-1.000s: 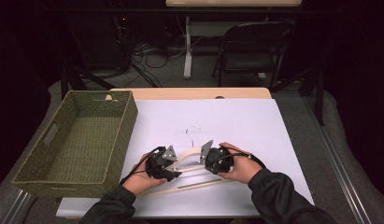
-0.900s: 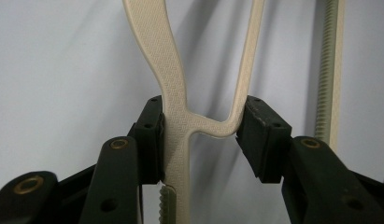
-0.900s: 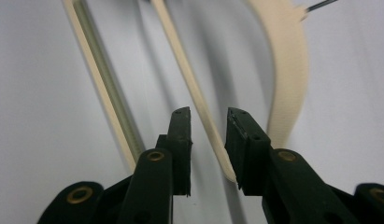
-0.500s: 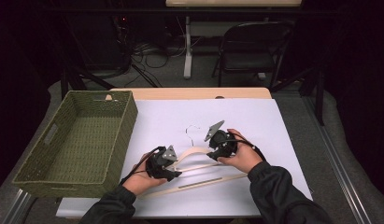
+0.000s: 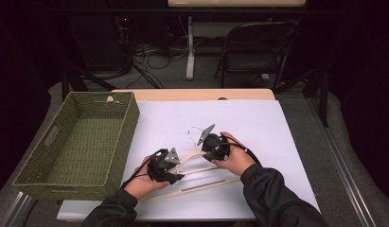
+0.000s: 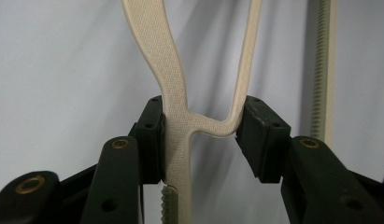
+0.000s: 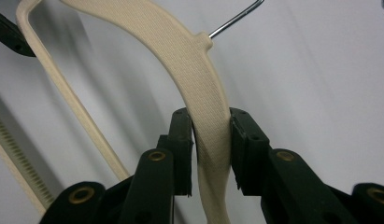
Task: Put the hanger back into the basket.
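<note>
You have the hanger point(image 5: 198, 156) pinched in both grippers, left point(image 6: 201, 126) and right point(image 7: 212, 149), the right's jaws having just closed; it probably goes into the basket point(image 5: 119, 142) next.

In the high view the middle of the cream hanger point(image 5: 201, 169) is covered by the two hands and by the left claw point(image 5: 175, 173) and the right claw point(image 5: 205, 143), so the places where the pads meet it cannot be seen there. Its wire hook point(image 5: 194, 132) is too thin and pale against the white worktop point(image 5: 277, 142) to follow its full curve. In the left gripper view both arms of the hanger point(image 6: 175, 93) leave at the top edge. In the right gripper view the hook point(image 7: 236, 18) is cut off at the top edge, and the toothed bar point(image 7: 17, 149) at the left edge is blurred.
</note>
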